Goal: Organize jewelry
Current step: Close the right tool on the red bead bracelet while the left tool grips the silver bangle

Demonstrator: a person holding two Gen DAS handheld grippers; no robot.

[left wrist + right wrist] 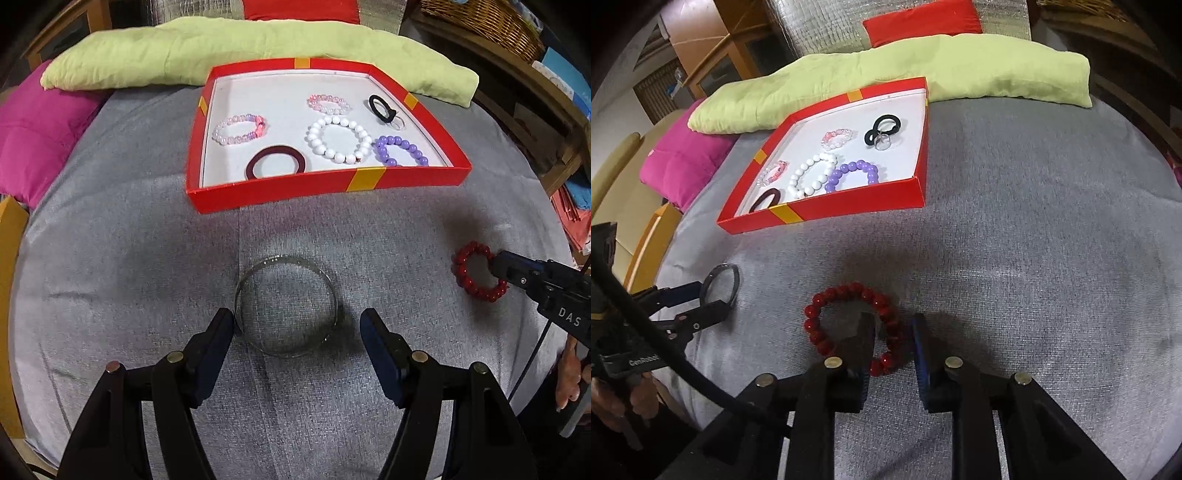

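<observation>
While the right hand-held gripper stands slightly apart astride the red beaded bracelet on the grey cloth surface, its pads look clear of the beads, so lifting toward the red cardboard box would likely leave it behind.

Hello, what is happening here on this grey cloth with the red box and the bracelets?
A person is sorting jewelry into a red box, working a gripper in each hand. The left gripper stands open around a thin metal bangle on the grey cloth. The right gripper straddles one side of a red bead bracelet, not clamping it. Several bracelets already lie in the box.
</observation>
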